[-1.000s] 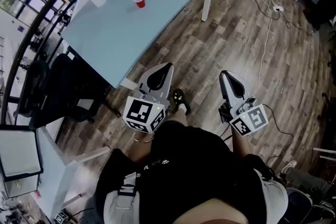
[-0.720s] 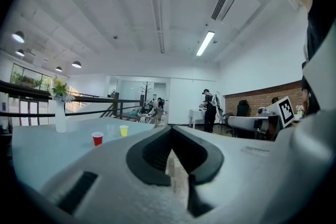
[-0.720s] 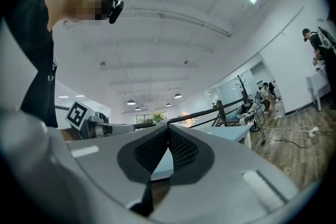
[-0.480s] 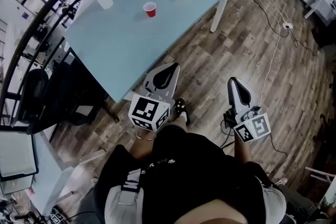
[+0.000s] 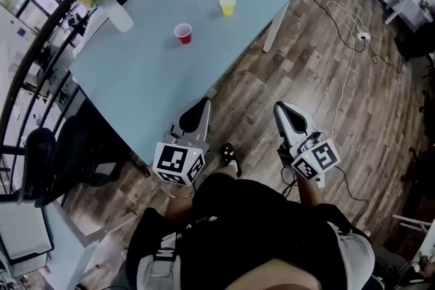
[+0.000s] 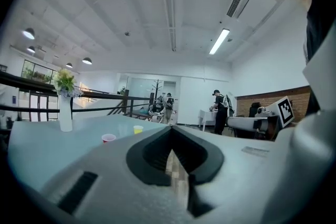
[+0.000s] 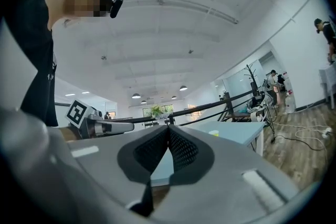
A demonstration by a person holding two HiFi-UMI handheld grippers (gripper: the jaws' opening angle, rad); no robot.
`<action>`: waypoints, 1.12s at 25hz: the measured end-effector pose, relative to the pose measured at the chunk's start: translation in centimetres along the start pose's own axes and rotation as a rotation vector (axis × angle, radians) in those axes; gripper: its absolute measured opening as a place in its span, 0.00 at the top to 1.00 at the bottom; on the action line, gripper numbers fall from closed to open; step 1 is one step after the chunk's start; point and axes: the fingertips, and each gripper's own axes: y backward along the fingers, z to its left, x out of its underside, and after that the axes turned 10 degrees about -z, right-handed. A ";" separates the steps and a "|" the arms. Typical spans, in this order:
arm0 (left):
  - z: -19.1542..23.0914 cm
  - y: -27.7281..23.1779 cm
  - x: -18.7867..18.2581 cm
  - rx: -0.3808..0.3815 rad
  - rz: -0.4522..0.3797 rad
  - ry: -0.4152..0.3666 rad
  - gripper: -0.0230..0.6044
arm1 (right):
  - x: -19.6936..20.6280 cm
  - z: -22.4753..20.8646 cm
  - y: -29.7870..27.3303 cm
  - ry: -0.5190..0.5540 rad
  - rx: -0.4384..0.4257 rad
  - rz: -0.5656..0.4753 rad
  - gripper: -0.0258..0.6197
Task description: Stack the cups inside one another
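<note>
Nearest: both tools are held low in front of the person's torso, pointing roughly level toward the table point(image 5: 129, 85). The left gripper point(image 5: 202, 104) has its jaws clenched tip to tip with nothing between them. The right gripper point(image 5: 281, 108) is the same, pinched closed and empty.

My read: this is a carry posture for the approach, with no reach started. Closed jaws keep the tools compact until a cup is in range.

The left tool's tip lines up with the table's near edge. The right one is over the wood floor point(image 5: 319, 78).

The cups are well beyond both tools. The red cup point(image 5: 183, 33) is mid-table, and the yellow cup point(image 5: 228, 6) is further back and to its right. They stand apart, upright, mouths up, not nested yet. With that spacing, one cup per tool looks natural.

A vase with flowers point(image 5: 112, 7) stands at the far left edge, away from the cups.

Hard to tell:
- The cups are too small in frame to compare sizes, so which goes inside which is unclear.
- Whether the left tip is over the tabletop or short of it.
- The red cup doesn't show in the right gripper view.
</note>
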 end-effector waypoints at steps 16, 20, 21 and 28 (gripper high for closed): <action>8.3 -4.9 -1.1 -0.041 -0.044 -0.013 0.99 | 1.3 -3.3 -11.2 0.032 -0.071 0.040 0.97; 10.7 -4.5 -0.9 -0.073 -0.052 -0.007 0.99 | 2.3 -2.9 -13.9 0.022 -0.101 0.054 0.97; 11.1 -4.3 -0.9 -0.081 -0.054 -0.005 0.99 | 2.5 -2.7 -14.4 0.019 -0.110 0.056 0.97; 12.5 -3.0 -1.1 -0.138 -0.056 -0.002 0.99 | 3.7 -1.4 -17.2 0.003 -0.187 0.082 0.97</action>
